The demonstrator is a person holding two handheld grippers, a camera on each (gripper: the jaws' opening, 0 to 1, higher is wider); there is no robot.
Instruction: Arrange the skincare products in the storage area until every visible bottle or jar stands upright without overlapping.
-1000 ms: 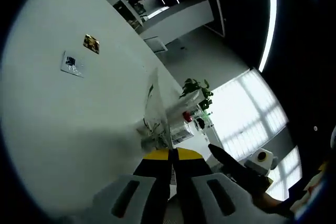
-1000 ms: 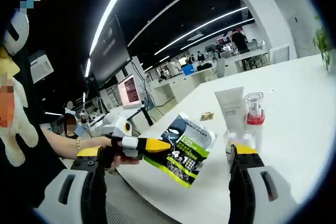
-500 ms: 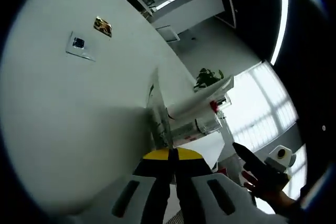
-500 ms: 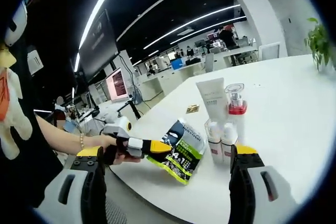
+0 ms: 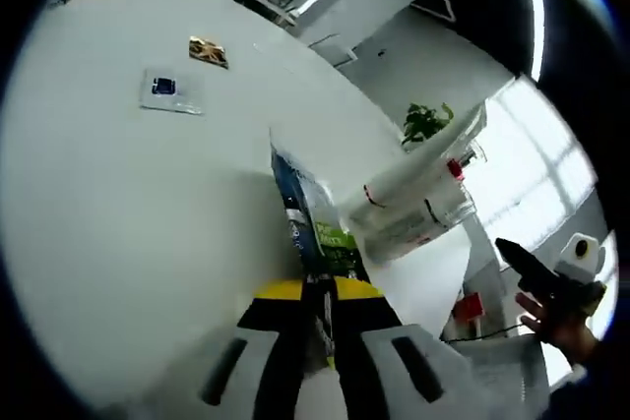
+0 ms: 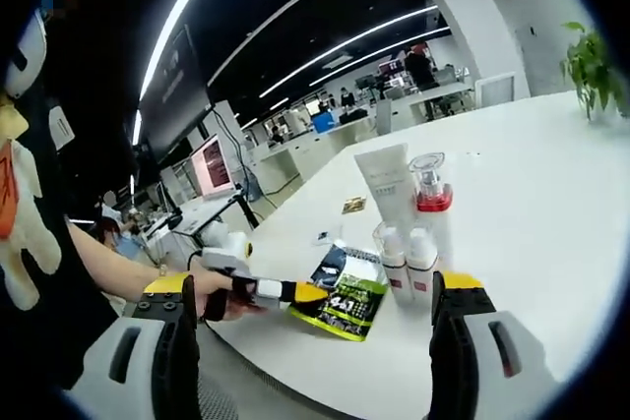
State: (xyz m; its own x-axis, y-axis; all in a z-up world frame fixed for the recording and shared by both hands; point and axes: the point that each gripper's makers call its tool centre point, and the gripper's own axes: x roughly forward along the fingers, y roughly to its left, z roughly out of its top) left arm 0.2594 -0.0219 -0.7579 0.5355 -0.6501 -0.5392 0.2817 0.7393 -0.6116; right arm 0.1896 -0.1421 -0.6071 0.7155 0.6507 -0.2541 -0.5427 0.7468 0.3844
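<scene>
Skincare products stand in a cluster on the white desk [image 6: 551, 204]: a white tube [image 6: 386, 189] upright on its cap, a clear pump bottle [image 6: 434, 206] with a red band just beside it, and two small white bottles [image 6: 409, 261] in front of these, touching or nearly touching each other. All four stand upright in the right gripper view. A flat black and green pouch [image 6: 349, 294] lies on the desk just beside the small bottles, near the desk's edge.

The left hand-held gripper [image 6: 295, 292], held in a person's hand [image 6: 212, 292], reaches in from the left in the right gripper view, and its yellow-tipped jaws are closed on the edge of the pouch. In the left gripper view the same pouch [image 5: 310, 228] runs up from between the narrow jaws of that hand-held gripper [image 5: 320, 307], with the tube [image 5: 433, 159] and the pump bottle [image 5: 418, 223] behind it.

The right hand-held gripper [image 6: 310, 341] has its jaws spread wide, with nothing between them. Farther across the desk lie a small gold packet [image 5: 208, 50] and a small white card [image 5: 170, 91], well apart from the bottles.
</scene>
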